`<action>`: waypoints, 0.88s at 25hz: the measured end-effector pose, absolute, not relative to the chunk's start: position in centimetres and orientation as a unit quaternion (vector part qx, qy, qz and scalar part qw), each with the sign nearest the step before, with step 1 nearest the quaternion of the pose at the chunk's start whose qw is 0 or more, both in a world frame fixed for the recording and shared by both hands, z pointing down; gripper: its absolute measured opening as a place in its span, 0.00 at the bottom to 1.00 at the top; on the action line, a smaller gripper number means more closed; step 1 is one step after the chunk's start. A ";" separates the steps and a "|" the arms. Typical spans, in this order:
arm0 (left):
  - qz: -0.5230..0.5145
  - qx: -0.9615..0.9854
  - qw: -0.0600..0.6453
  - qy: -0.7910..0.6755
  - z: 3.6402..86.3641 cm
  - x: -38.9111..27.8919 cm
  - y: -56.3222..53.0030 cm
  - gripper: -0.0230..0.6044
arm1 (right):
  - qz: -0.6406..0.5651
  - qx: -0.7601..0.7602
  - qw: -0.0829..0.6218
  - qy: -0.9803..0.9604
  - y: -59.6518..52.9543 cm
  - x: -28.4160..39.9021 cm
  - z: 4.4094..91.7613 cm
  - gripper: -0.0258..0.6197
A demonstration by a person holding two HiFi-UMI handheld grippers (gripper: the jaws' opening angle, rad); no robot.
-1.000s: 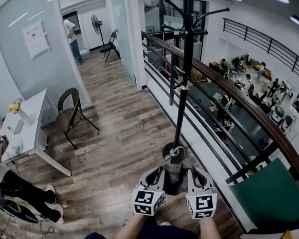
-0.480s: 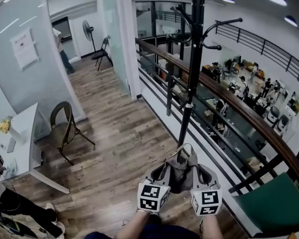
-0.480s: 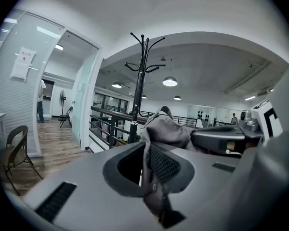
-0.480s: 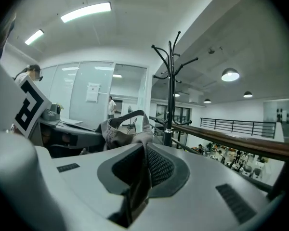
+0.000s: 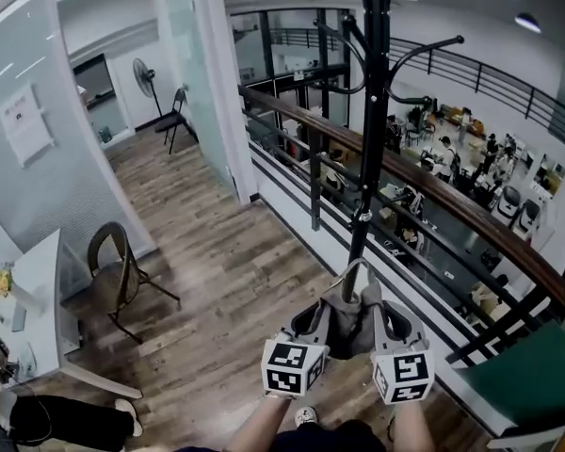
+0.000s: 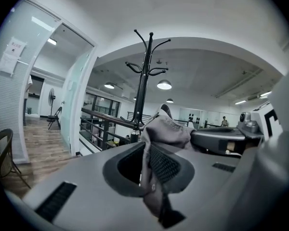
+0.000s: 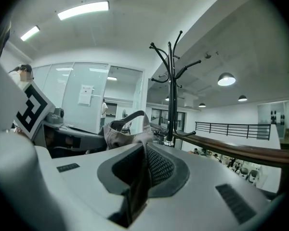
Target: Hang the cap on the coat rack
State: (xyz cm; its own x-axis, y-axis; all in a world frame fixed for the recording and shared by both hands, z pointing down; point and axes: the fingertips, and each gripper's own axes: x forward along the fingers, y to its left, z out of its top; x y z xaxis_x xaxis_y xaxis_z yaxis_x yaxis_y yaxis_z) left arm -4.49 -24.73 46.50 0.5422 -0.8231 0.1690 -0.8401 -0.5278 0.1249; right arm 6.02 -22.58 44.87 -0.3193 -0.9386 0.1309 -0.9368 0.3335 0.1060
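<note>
Wood planks in grey-brown tones are covering the floor [image 5: 217,271], running from the near edge toward the far end, where a standing fan [image 5: 143,72] and a dark folding chair [image 5: 174,121] are sitting. Frosted glass walls [image 5: 56,168] are closing off the left side, with a sheet of paper [image 5: 24,125] showing on one pane. A white desk [image 5: 47,290] and a round-backed metal chair [image 5: 113,271] are standing before them. On the right, a smooth brown wooden handrail [image 5: 433,191] over dark metal bars is edging the floor, and a bright office level is lying far below beyond it. A black metal coat rack [image 5: 372,130] is rising just beside this railing, its thin pole branching into curved hooks at the top. Well below those hooks, the grey fabric cap [image 5: 350,309] is hanging soft and crumpled between the two claws, its strap looping upward. The left gripper [image 6: 147,163] is pinching one edge of the cap, its ribbed dark pads nearly together with only cloth between them. The right gripper [image 7: 145,166] is clamping the opposite edge the same way. Black-and-white marker cubes [image 5: 292,367] are sitting nearest the person.
</note>
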 end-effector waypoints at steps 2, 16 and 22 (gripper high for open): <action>0.041 0.877 0.096 -0.469 45.3 -4.6 -25.7 0.09 | -0.012 0.576 0.086 -0.813 -23.4 5.8 43.6 0.09; -0.032 0.881 0.040 -0.471 32.6 -4.2 -30.9 0.09 | -0.094 0.561 0.049 -0.821 -28.7 6.4 30.9 0.09; -0.050 0.869 -0.010 -0.492 27.7 -4.8 -33.5 0.09 | -0.127 0.550 0.025 -0.825 -31.3 5.6 25.9 0.09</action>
State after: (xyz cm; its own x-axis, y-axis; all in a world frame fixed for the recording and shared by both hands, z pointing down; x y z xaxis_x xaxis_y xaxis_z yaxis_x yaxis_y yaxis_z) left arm -4.80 -33.52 27.66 0.5117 -0.8537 -0.0965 -0.8556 -0.5165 0.0325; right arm 5.57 -31.31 25.93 -0.3944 -0.9137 -0.0981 -0.9009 0.3634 0.2375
